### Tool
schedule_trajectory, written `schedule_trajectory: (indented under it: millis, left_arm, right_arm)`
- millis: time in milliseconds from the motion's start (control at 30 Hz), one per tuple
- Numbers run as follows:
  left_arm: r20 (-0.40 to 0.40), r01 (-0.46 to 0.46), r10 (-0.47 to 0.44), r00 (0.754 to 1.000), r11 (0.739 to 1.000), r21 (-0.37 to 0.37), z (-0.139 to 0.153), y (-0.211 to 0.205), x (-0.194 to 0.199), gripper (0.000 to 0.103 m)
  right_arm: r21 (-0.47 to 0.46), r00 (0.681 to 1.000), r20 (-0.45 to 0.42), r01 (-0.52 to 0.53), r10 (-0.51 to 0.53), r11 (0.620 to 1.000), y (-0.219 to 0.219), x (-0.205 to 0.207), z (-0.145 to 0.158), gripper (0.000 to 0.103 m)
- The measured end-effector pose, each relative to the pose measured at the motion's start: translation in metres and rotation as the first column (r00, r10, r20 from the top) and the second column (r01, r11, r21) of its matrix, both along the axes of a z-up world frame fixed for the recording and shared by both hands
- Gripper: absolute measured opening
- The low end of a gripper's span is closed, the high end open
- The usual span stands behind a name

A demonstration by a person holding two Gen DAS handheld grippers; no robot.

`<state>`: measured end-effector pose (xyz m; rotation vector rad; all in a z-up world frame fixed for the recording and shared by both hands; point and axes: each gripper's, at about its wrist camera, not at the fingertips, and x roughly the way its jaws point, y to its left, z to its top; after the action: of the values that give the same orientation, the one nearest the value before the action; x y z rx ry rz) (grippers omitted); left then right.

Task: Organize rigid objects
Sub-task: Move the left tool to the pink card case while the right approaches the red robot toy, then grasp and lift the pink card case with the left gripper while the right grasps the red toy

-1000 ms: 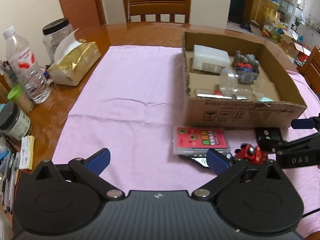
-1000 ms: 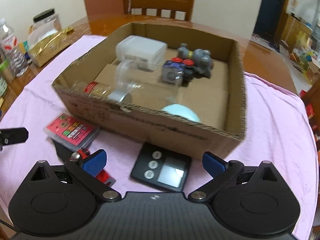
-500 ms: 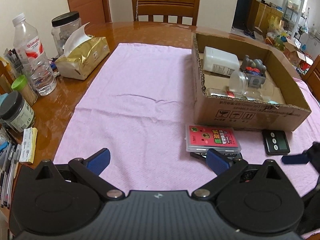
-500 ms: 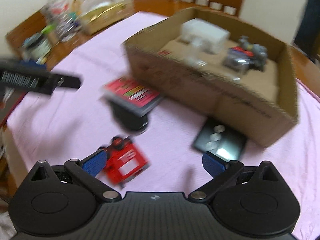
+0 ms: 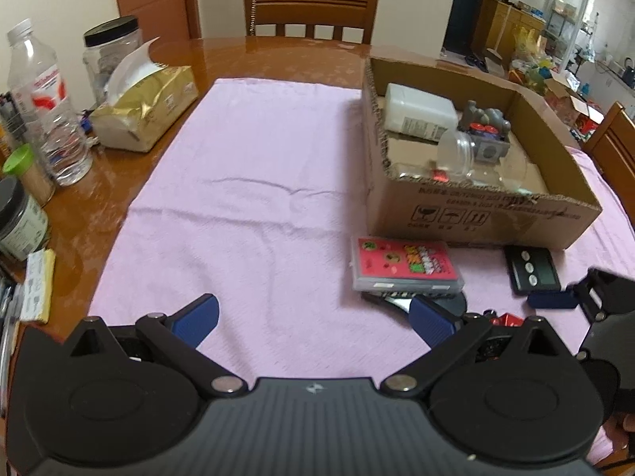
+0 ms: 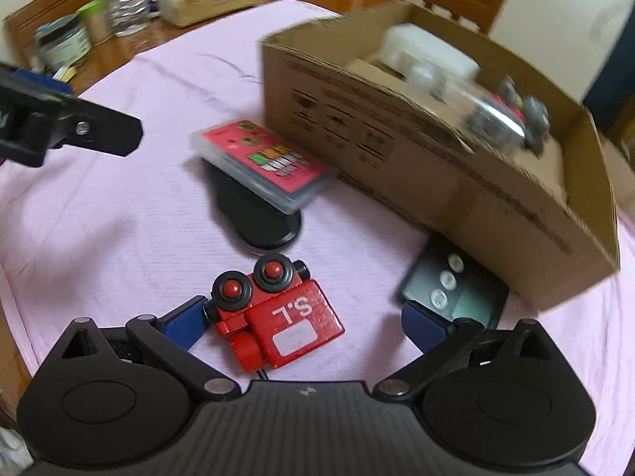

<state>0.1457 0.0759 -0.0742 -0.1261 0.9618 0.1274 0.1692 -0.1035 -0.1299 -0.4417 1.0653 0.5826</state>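
Observation:
A red toy truck lies on the pink cloth between the fingers of my open right gripper, close to the left finger. A pink card case rests on a black disc. A black digital timer lies by the cardboard box, which holds a white container, a clear jar and a grey toy. My left gripper is open and empty above bare cloth; the card case and timer lie ahead to its right.
On the wooden table at the left stand a tissue pack, a water bottle, jars and small items. A wooden chair stands at the far side. My right gripper's finger shows at the left wrist view's right edge.
My right gripper has swung left and lowered, bringing the red truck between its fingers. My left gripper has pulled back and lifted slightly.

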Motion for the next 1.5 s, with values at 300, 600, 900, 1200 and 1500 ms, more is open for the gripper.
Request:
schedule_trajectory:
  millis: [300,600,900,1200,1500]
  left_arm:
    - [-0.013,0.132,-0.132,0.991,0.991,-0.013,-0.011,-0.033,0.046,0.102]
    - [-0.091,0.19,-0.187,0.978,0.982,0.021,-0.045,-0.053,0.08,0.102]
    - [-0.135,0.091,-0.081,0.987,0.993,0.074,-0.057,-0.018,0.075,0.102]
    - [-0.11,0.044,-0.039,0.993,0.998,0.036,-0.063,0.014,0.065,0.103]
    - [-0.135,0.042,-0.037,0.99,0.999,0.035,-0.061,0.014,0.075,0.102]
  right_arm:
    - [0.036,0.999,-0.012,0.034,-0.033,0.999,-0.008,-0.002,-0.004,0.103]
    - [0.057,0.999,0.012,0.037,-0.038,0.998,-0.012,-0.007,-0.003,0.103]
    - [0.062,0.999,0.02,0.047,-0.048,0.997,-0.012,-0.01,-0.001,0.103]
    - [0.066,0.999,0.025,0.041,-0.043,0.997,-0.012,-0.01,-0.001,0.103]
    - [0.066,0.999,0.025,0.03,-0.031,0.997,-0.012,-0.011,-0.002,0.103]
